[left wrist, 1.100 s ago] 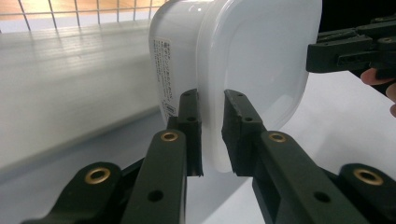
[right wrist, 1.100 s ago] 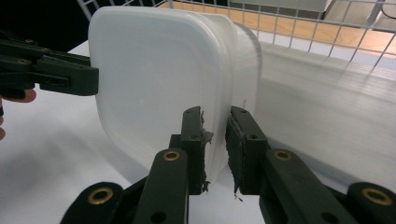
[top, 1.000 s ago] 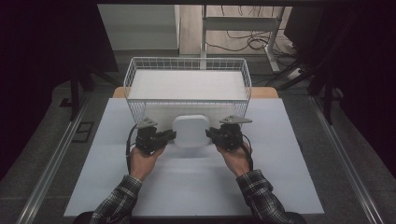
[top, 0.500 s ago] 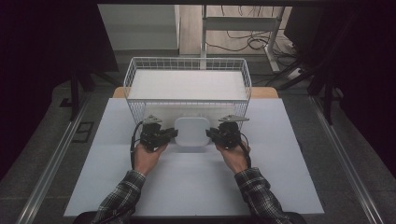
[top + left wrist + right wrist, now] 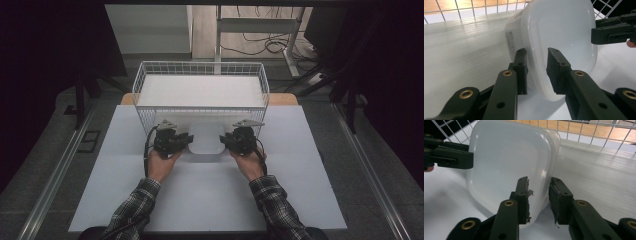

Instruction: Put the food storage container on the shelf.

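High view puts your left gripper [image 5: 185, 142] at the left edge of the white plastic container [image 5: 206, 140], which stands tilted on the white desk [image 5: 210, 200], its far side leaning against the front wall of the white wire basket [image 5: 200, 70]. Your left hand [image 5: 161, 162] holds that gripper from behind, plaid sleeve trailing toward you.

Left gripper view shows its jaws straddling the container's [image 5: 559, 37] rim with a visible gap on each side; they have just been opening, and the pads no longer press on the plastic. A printed label runs along the container's side wall, facing the basket's lined floor.

Moving across, the container's smooth base faces you between both tools.

At the right edge sits your right gripper [image 5: 227, 141], with your right hand [image 5: 250, 162] behind it. Right gripper view shows its jaws around the opposite rim of the container [image 5: 506, 160], also just opened and loose on it, with the rim between them.
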`<action>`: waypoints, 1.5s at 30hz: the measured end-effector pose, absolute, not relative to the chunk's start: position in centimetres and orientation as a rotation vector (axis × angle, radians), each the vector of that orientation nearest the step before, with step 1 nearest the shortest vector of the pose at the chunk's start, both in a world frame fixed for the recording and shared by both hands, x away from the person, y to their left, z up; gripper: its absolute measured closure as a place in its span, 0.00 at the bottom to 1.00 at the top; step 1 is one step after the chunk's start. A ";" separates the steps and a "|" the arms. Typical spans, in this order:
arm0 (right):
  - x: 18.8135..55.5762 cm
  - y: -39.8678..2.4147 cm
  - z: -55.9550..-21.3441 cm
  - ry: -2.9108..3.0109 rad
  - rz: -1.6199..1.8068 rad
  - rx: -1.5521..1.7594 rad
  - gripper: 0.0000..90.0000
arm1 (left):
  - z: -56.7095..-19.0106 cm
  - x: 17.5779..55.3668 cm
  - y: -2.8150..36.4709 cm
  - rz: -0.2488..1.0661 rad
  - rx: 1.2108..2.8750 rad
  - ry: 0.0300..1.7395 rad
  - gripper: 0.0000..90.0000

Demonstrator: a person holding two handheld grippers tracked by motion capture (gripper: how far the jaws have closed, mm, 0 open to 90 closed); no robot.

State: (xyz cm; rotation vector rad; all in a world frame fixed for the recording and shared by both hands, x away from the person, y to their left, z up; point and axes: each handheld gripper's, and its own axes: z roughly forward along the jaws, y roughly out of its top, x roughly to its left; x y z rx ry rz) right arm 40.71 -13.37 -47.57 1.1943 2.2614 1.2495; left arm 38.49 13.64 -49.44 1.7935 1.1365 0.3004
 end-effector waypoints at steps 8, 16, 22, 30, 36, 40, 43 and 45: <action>41.1 -12.8 -47.4 2.221 1.215 1.143 0.76 | -49.0 39.2 12.9 0.415 1.814 1.143 0.77; 42.7 -12.1 -47.1 2.173 1.195 1.146 0.78 | -48.5 40.8 12.5 0.462 1.806 1.190 0.74; 43.0 -12.2 -46.8 2.185 1.212 1.183 0.76 | -48.2 40.8 12.9 0.459 1.791 1.189 0.66; 41.7 -13.5 -45.9 2.241 1.302 1.156 0.89 | -47.5 38.8 13.8 0.361 1.777 1.153 0.59; 40.0 -13.7 -45.6 2.293 1.297 1.061 0.99 | -47.5 36.7 14.3 0.339 1.762 1.109 0.41; 39.1 -13.9 -45.6 2.326 1.302 1.020 0.99 | -47.7 35.3 14.9 0.326 1.751 1.088 0.31; 38.7 -13.9 -45.6 2.342 1.318 1.005 0.99 | -48.2 34.1 15.3 0.298 1.727 1.076 0.26; 38.2 -13.7 -45.6 2.350 1.324 0.989 0.99 | -48.8 33.2 15.5 0.271 1.711 1.072 0.22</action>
